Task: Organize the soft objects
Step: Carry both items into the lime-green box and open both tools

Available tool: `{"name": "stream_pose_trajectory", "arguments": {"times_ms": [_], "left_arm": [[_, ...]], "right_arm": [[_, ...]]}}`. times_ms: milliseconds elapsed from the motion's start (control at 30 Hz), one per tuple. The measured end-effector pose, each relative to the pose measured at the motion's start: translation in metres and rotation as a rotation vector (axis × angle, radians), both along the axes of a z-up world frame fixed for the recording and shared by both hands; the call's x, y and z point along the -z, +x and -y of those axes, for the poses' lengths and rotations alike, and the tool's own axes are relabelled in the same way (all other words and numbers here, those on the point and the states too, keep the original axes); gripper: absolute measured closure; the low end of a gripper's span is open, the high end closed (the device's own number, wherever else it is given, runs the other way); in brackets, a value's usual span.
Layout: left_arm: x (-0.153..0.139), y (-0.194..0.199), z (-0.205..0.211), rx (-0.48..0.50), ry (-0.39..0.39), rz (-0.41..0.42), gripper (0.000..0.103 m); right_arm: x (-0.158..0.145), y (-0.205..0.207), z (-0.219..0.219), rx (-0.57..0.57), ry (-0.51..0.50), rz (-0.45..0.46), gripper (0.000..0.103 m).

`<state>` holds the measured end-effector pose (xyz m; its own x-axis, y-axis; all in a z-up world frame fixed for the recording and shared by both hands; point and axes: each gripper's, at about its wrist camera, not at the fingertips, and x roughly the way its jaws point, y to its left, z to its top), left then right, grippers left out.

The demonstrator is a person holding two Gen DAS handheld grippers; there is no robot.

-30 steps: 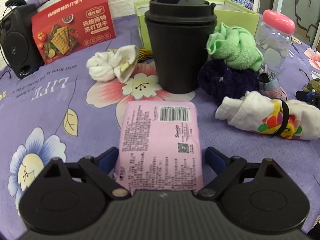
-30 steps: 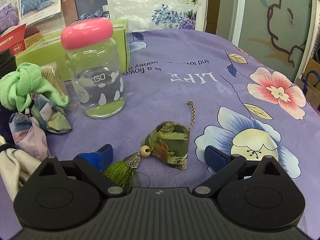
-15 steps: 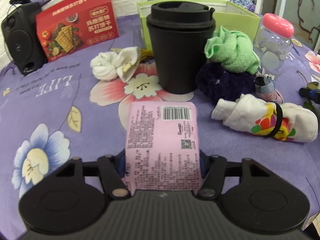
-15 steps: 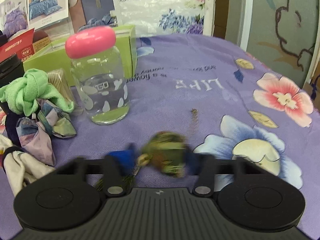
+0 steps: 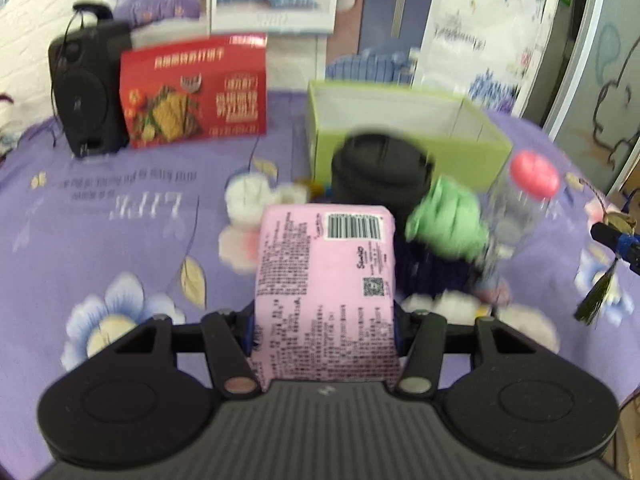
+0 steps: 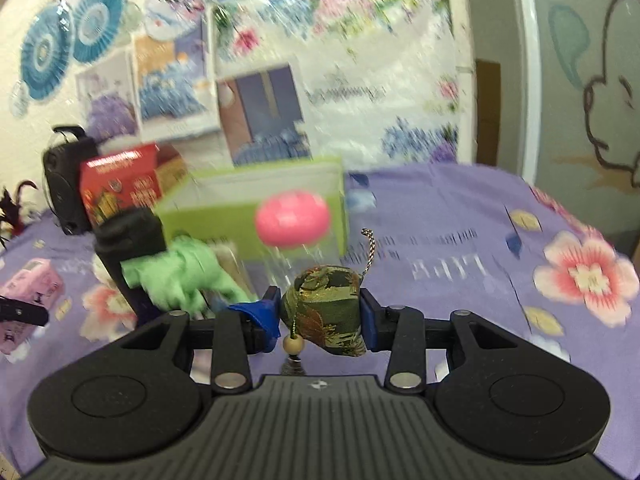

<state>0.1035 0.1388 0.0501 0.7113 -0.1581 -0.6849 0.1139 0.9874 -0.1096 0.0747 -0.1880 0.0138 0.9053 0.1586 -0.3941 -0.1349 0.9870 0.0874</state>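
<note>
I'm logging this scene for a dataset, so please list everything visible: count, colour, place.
tissue pack: 1, pink, held in the left gripper
sachet: 1, green brocade with tassel, held in the right gripper
green cloth: 1, light green, beside the cup
white cloth: 1, white, left of the cup
cup: 1, black with lid, in front of the box
box: 1, lime green, open, far centre
jar: 1, clear with pink lid, right
cracker box: 1, red, far left
speaker: 1, black, far left
tablecloth: 1, purple floral
left gripper: 1, black, jaws closed
right gripper: 1, black, jaws closed
</note>
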Motion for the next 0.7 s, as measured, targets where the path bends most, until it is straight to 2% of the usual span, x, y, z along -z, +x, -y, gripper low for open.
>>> {"name": "stream_pose_trajectory", "arguments": {"times_ms": [100, 200, 267, 367, 500, 567, 667, 700], "left_arm": [[-0.035, 0.029, 0.004, 0.019, -0.005, 0.06, 0.047], [-0.064, 0.075, 0.015, 0.031, -0.002, 0.106, 0.047], [-0.076, 0.112, 0.023, 0.039, 0.002, 0.114, 0.047], [-0.087, 0.167, 0.036, 0.034, 0.017, 0.122, 0.047], [-0.075, 0.23, 0.05, 0.019, 0.048, 0.076, 0.046], [-0.063, 0.253, 0.054, 0.016, 0.06, 0.046, 0.04], [-0.049, 0.274, 0.057, 0.009, 0.073, 0.013, 0.024], [-0.046, 0.276, 0.059, 0.011, 0.084, 0.015, 0.022]], "right_arm": [[-0.037, 0.026, -0.007, -0.061, 0.0, 0.066, 0.079], [-0.07, 0.073, -0.014, -0.107, -0.023, 0.103, 0.079], [-0.09, 0.115, -0.023, -0.133, -0.037, 0.106, 0.079], [-0.106, 0.172, -0.039, -0.169, -0.062, 0.08, 0.079], [-0.097, 0.225, -0.058, -0.204, -0.104, 0.018, 0.078], [-0.087, 0.245, -0.063, -0.227, -0.099, -0.028, 0.075], [-0.071, 0.269, -0.071, -0.258, -0.109, -0.107, 0.074], [-0.066, 0.272, -0.073, -0.252, -0.121, -0.123, 0.073]]}}
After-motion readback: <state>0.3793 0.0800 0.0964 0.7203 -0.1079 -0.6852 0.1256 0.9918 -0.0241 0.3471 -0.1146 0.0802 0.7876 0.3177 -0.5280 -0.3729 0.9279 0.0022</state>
